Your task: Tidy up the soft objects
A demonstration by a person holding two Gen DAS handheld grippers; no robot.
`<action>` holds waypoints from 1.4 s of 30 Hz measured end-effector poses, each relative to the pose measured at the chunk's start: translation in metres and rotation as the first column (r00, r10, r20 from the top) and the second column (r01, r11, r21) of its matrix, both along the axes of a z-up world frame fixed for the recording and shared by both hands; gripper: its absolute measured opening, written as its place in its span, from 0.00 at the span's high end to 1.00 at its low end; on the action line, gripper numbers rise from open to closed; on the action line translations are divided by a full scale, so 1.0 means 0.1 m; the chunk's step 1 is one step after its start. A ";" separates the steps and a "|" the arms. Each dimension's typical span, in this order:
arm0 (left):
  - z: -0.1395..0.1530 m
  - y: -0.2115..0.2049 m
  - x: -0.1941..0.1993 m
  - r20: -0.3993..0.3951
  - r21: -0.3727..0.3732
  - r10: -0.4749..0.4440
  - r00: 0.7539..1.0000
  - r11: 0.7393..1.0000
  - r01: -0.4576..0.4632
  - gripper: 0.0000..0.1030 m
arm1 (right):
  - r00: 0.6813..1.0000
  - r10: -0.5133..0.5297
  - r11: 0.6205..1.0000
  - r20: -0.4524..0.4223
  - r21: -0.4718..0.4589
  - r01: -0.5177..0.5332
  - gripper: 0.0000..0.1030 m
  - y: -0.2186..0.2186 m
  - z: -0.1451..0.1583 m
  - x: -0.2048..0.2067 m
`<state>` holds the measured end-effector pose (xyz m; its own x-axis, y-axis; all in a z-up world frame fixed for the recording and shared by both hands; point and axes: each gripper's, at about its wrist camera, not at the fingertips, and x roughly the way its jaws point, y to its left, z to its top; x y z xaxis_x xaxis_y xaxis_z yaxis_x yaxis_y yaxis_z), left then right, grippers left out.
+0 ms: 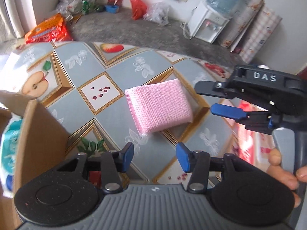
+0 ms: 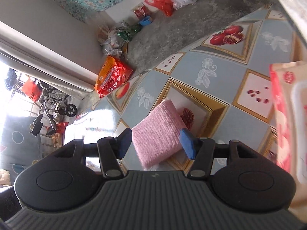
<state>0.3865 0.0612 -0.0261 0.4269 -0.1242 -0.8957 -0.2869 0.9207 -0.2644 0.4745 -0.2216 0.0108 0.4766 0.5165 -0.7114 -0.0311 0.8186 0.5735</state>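
Sponge (image 1: pixel 159 106): pink, rectangular, woven-textured pad, lying flat on the glossy fruit-patterned tablecloth (image 1: pixel 115 126).
Left gripper (image 1: pixel 155 155): blue-padded fingers spread, empty; sponge at 12 o'clock, apart.
Right gripper (image 2: pixel 155 143): fingers spread, straddling the sponge's near end; contact cannot be told.
Cardboard box (image 1: pixel 38 134): brown, 9 o'clock of the left gripper.

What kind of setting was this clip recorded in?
Most likely a lived-in room of a home. A table under a fruit-print tablecloth holds a pink sponge, a water dispenser stands by the wall, and shopping bags lie along the grey floor.
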 end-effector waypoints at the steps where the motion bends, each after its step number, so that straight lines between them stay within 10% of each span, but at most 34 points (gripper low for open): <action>1: -0.06 0.02 0.05 -0.016 -0.014 0.009 1.000 1.000 -0.010 0.51 | 1.000 0.004 1.000 -0.009 0.000 -0.004 0.46 0.01 -0.06 0.07; 9: -0.38 0.08 0.30 -0.093 -0.069 0.038 0.995 0.997 -0.045 0.54 | 0.993 0.074 0.997 -0.089 0.012 -0.074 0.53 0.18 -0.48 0.30; 14: -0.41 -0.01 0.31 -0.075 -0.080 -0.001 0.997 0.997 -0.005 0.80 | 0.991 0.101 0.995 -0.083 0.034 -0.099 0.65 0.21 -0.51 0.26; 18: -0.37 -0.16 0.28 -0.061 -0.081 -0.055 0.997 0.995 0.050 0.82 | 0.993 0.106 0.994 -0.055 0.001 -0.106 0.68 0.25 -0.44 0.18; 30: -0.17 0.17 0.17 -0.021 -0.020 0.102 0.995 0.995 -0.102 0.33 | 0.999 0.020 0.999 -0.028 0.035 -0.019 0.58 0.00 -0.32 0.24; 42: -0.43 0.20 0.45 -0.062 -0.050 0.106 0.992 0.993 -0.109 0.33 | 0.997 0.057 0.997 -0.054 0.062 -0.054 0.51 0.02 -0.54 0.39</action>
<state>0.4320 0.0810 -0.0690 0.3870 -0.1282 -0.9131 -0.4000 0.8690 -0.2915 0.5136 -0.2201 -0.0437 0.4063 0.5842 -0.7026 -0.0420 0.7800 0.6243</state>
